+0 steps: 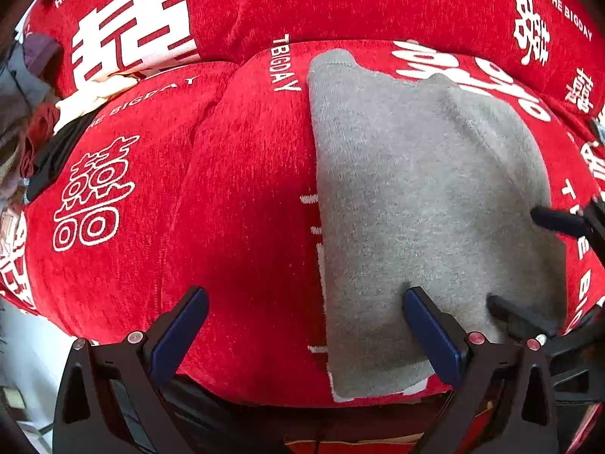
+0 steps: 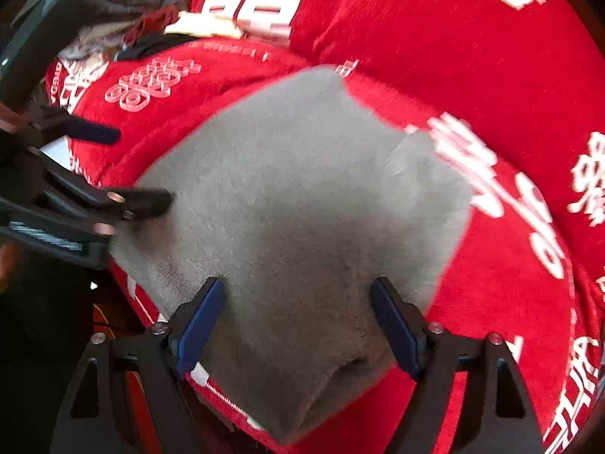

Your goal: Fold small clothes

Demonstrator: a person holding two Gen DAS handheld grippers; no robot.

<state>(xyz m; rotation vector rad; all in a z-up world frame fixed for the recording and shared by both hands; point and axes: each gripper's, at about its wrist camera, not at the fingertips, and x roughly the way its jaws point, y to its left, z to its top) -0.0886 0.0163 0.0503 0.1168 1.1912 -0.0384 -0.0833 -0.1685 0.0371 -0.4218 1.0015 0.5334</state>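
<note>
A small grey knit garment (image 1: 423,204) lies folded flat on a red sofa seat cushion (image 1: 234,204). It also shows in the right wrist view (image 2: 302,204). My left gripper (image 1: 306,299) is open over the garment's near left edge, its right finger resting on the grey cloth and its left finger over the red cover. My right gripper (image 2: 297,289) is open, both fingers over the garment's near part. The right gripper shows at the right in the left wrist view (image 1: 529,261), and the left gripper at the left in the right wrist view (image 2: 140,166).
The sofa has a red cover with white characters and a back cushion (image 1: 340,0) behind the seat. A heap of other clothes (image 1: 45,128) lies at the sofa's far left end, also in the right wrist view (image 2: 124,11). The seat's front edge is just below my grippers.
</note>
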